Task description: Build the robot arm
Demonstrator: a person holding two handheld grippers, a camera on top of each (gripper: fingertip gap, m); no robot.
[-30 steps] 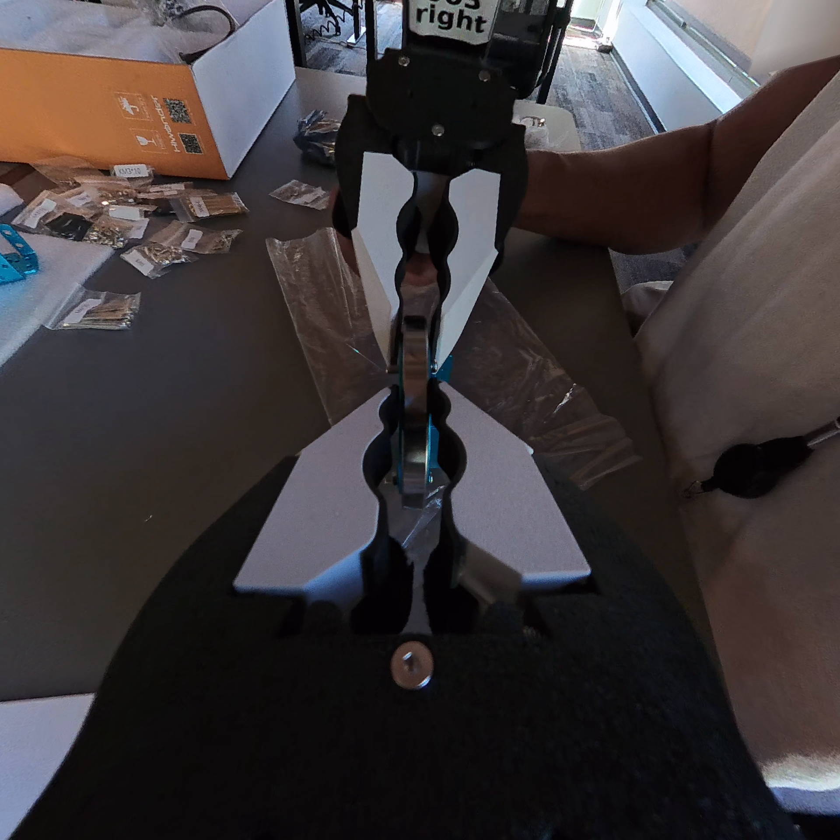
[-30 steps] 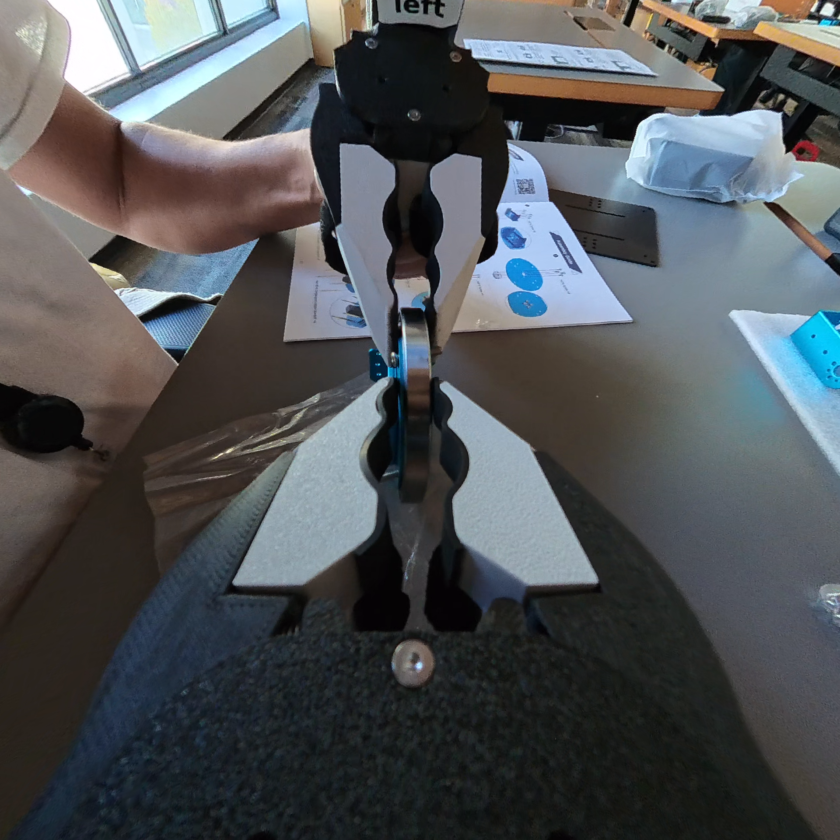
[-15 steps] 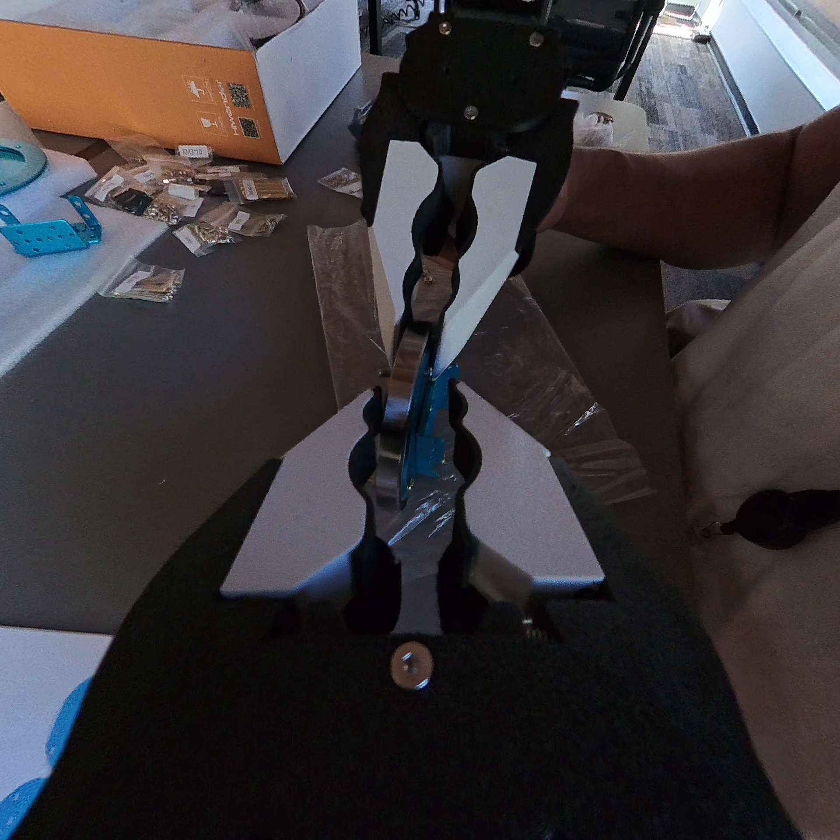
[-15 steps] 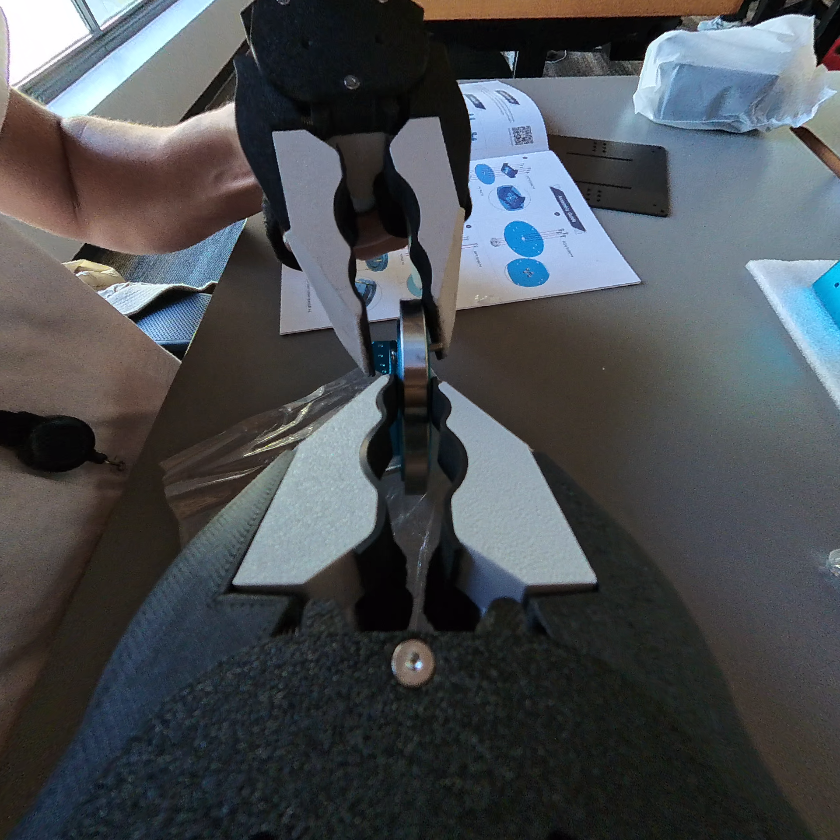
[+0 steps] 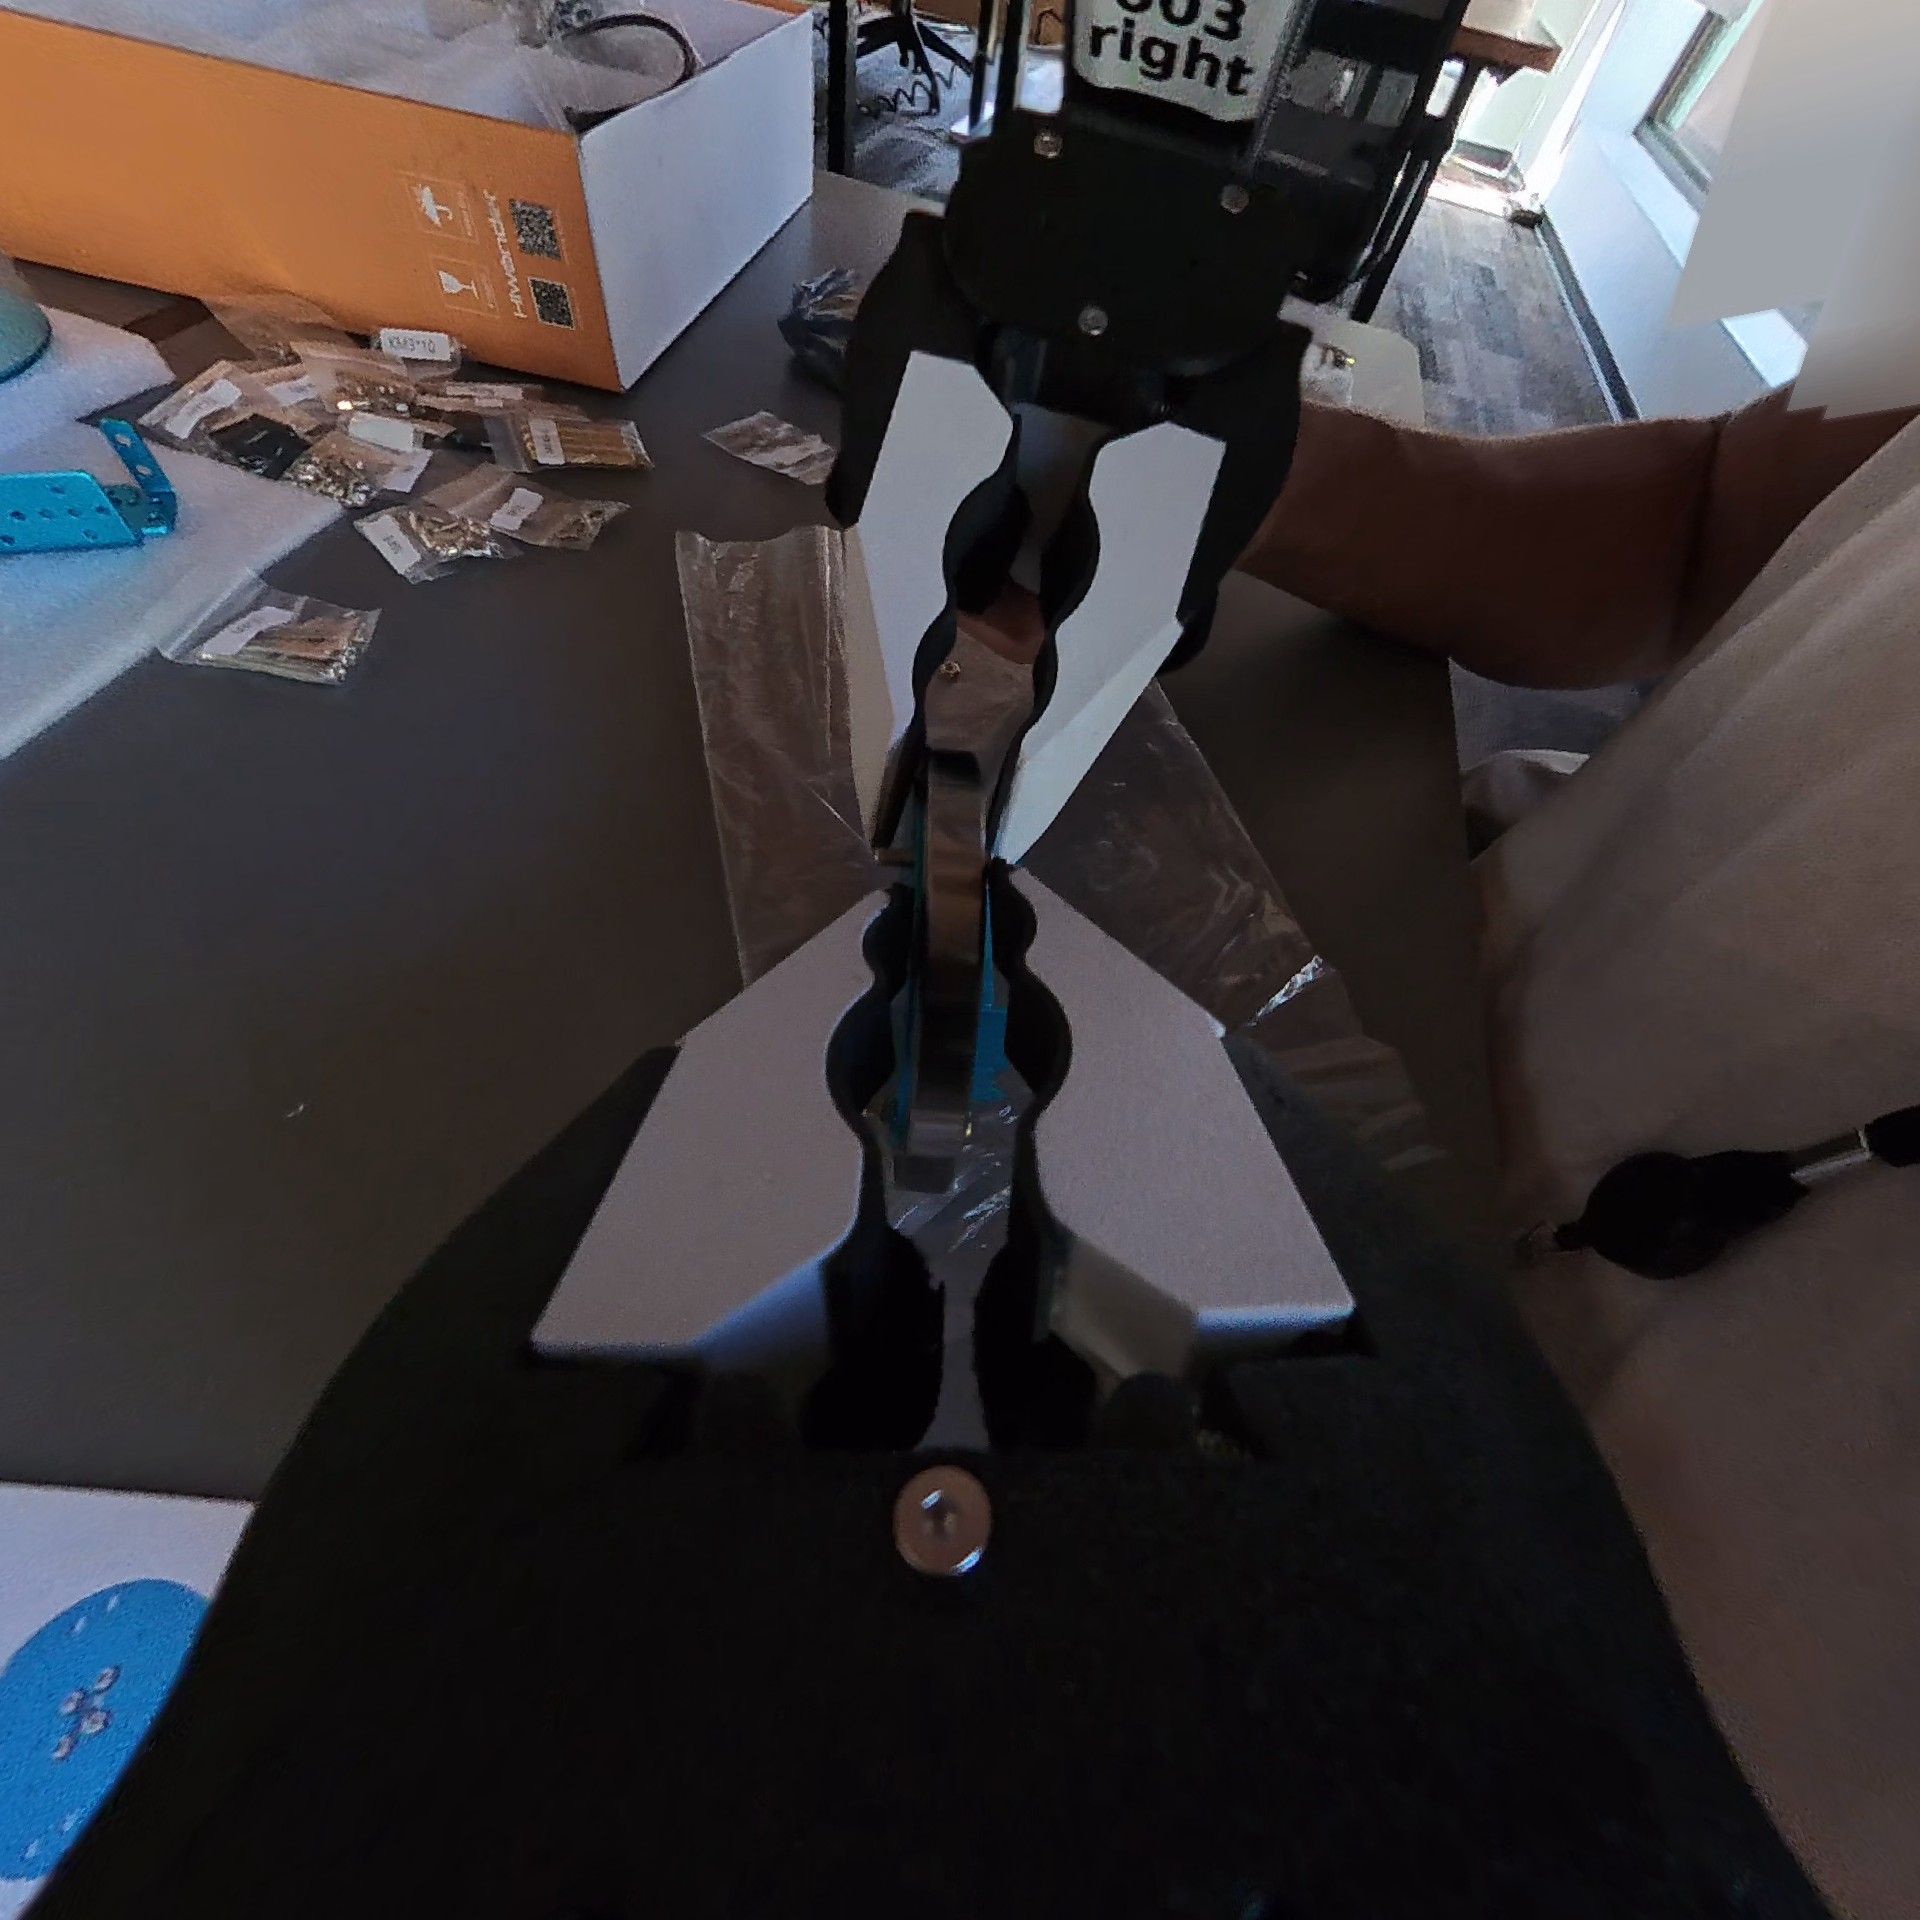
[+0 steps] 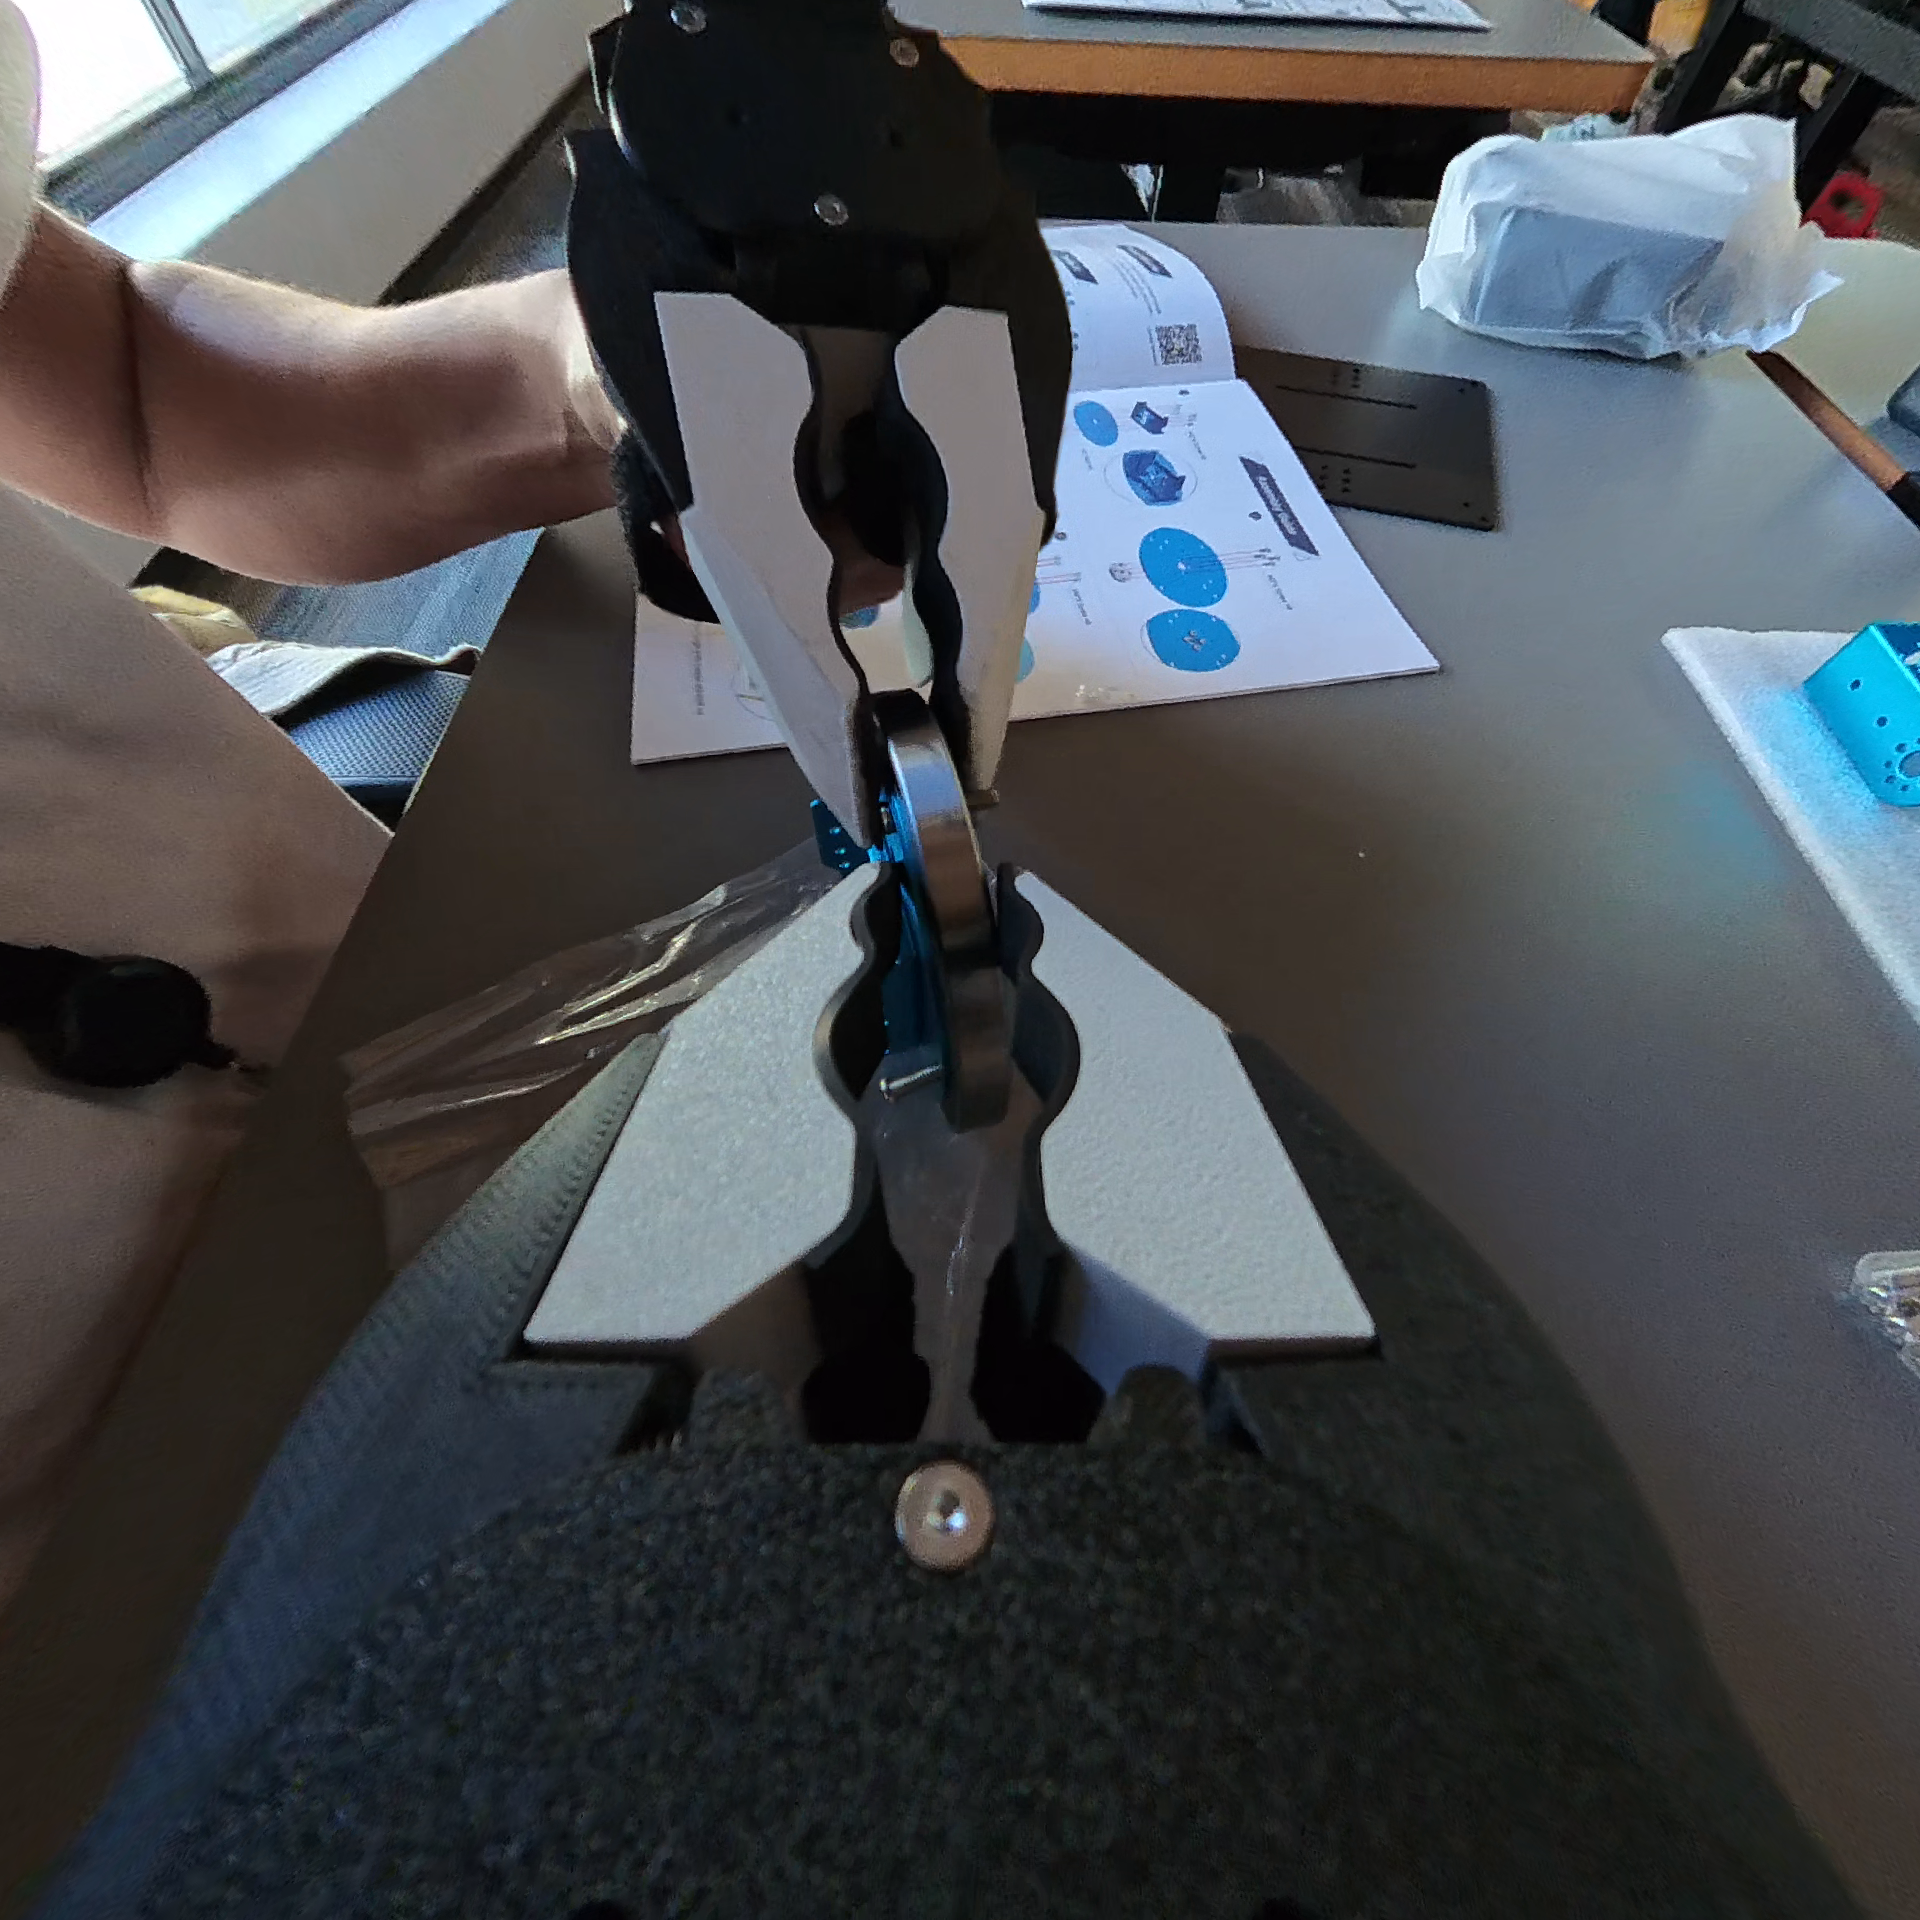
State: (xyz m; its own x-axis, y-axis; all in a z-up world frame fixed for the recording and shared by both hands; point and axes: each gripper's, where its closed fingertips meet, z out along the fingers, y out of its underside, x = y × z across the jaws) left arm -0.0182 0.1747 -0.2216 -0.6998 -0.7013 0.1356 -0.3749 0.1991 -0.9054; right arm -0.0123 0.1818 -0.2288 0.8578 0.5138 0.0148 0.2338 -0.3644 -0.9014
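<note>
Above the dark counter (image 6: 1455,935), mid-air, a steel bearing ring with a blue disc (image 6: 940,904) stands edge-on, pinched from both ends: right gripper (image 6: 940,883) fingers narrow on its near rim, left gripper (image 5: 940,894) fingers narrow on the opposite rim. Clear plastic bag (image 5: 769,675) lies beneath. Instruction booklet (image 6: 1226,540) at 1 o'clock in the right wrist view; small hardware bags (image 5: 416,457) and orange box (image 5: 312,177) at 10 o'clock in the left wrist view. Progress cannot be judged.

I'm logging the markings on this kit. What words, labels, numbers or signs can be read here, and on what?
I don't quote writing; here is what bears it.
White label atop the right tongs: bold print, legible.
Orange box: symbols, code squares, a brand word.
Hardware bags: small white labels, mostly too small.
Instruction booklet: headings and captions, too small; a code square.
</note>
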